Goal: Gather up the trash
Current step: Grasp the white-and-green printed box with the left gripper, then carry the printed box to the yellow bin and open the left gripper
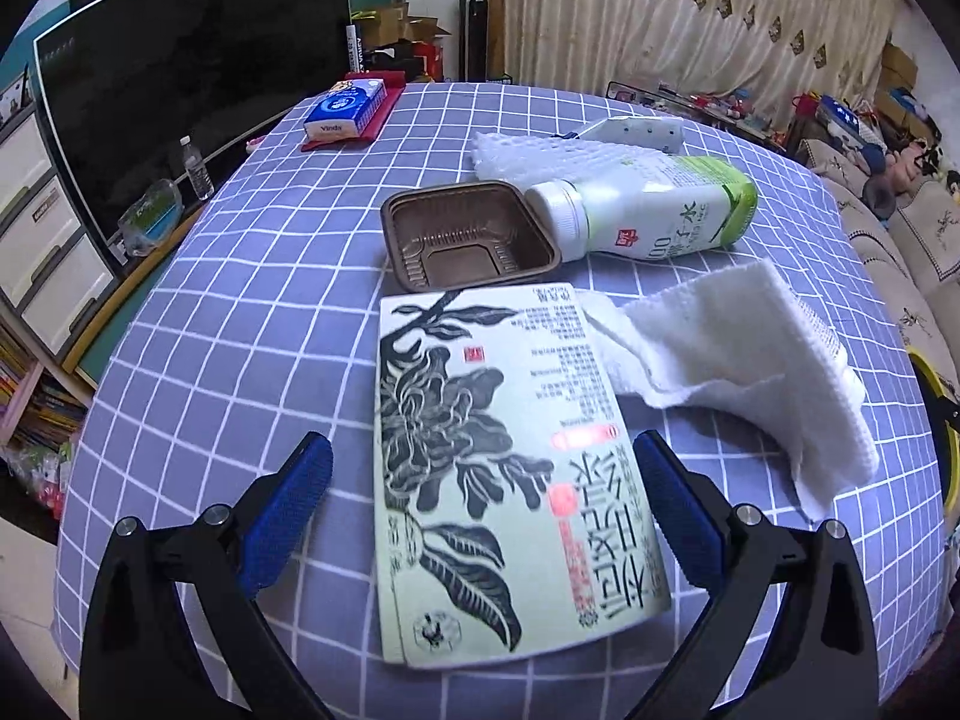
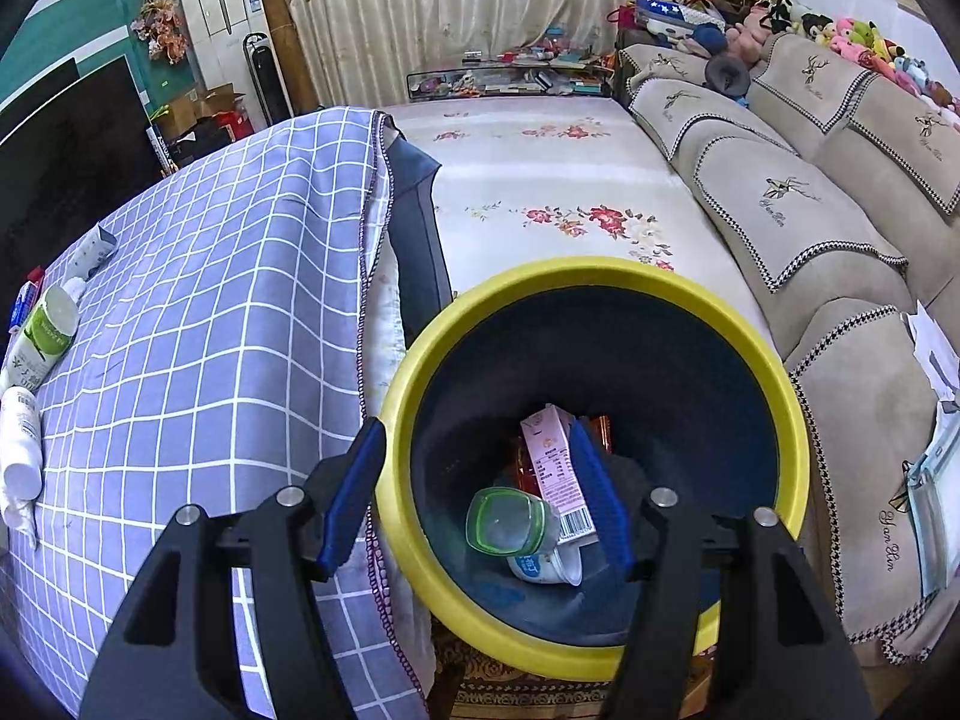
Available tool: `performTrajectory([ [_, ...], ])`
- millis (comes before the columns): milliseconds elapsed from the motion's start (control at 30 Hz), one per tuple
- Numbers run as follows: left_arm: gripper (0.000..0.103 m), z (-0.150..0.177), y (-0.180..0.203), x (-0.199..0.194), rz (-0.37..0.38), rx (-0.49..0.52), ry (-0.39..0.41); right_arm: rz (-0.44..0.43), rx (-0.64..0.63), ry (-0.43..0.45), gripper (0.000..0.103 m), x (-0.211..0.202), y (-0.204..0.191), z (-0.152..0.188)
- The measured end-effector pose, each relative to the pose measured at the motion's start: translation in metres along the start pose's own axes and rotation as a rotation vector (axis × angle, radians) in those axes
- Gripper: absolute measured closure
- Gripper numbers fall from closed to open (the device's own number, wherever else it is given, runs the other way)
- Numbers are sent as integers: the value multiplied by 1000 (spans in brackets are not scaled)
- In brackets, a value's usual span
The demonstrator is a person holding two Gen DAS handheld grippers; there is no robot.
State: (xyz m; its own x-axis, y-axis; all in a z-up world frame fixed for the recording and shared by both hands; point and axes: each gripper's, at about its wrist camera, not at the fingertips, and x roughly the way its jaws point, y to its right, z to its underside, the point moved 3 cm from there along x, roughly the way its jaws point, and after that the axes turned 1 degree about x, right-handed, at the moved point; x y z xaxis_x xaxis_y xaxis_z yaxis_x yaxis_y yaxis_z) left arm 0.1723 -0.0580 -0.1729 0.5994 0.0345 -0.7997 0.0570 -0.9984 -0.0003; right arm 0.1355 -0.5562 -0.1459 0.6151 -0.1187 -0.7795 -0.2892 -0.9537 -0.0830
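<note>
A flattened pale green carton (image 1: pixel 504 468) with a black flower print lies on the checked tablecloth (image 1: pixel 240 330). My left gripper (image 1: pixel 480 450) is open, with one finger on each side of the carton's near half and neither pad pressing on it. Behind the carton sit a brown plastic tray (image 1: pixel 468 234), a white and green bottle (image 1: pixel 654 210) on its side, and a white paper towel (image 1: pixel 732 348). My right gripper (image 2: pixel 474 426) hangs open and empty over the yellow-rimmed bin (image 2: pixel 600 276). In the bin lie a pink carton (image 2: pixel 552 468) and a clear cup (image 2: pixel 504 522).
A white foam net (image 1: pixel 540 150) and a tissue pack (image 1: pixel 345 108) lie at the table's far side. A dark TV screen (image 1: pixel 180 90) stands to the left. The bin sits between the table's edge and a beige sofa (image 2: pixel 810 210), beside a flowered mat (image 2: pixel 570 180).
</note>
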Motion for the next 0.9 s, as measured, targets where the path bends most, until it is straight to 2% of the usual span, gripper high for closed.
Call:
performTrajectory([
  [267, 6, -3, 4, 6, -10, 31, -20, -10, -4, -8, 42, 3, -3, 3],
  [333, 11, -1, 4, 7, -5, 34, -29, -12, -3, -10, 42, 3, -3, 4],
  [467, 28, 2, 5, 7, 6, 46, -37, -16, 0, -13, 42, 5, -3, 6],
  [633, 31, 6, 1, -5, 34, 53, -23, -18, 1, -19, 42, 7, -4, 8],
  [900, 31, 10, -5, -43, 63, 85, 27, -27, -9, -15, 42, 5, -10, 8],
])
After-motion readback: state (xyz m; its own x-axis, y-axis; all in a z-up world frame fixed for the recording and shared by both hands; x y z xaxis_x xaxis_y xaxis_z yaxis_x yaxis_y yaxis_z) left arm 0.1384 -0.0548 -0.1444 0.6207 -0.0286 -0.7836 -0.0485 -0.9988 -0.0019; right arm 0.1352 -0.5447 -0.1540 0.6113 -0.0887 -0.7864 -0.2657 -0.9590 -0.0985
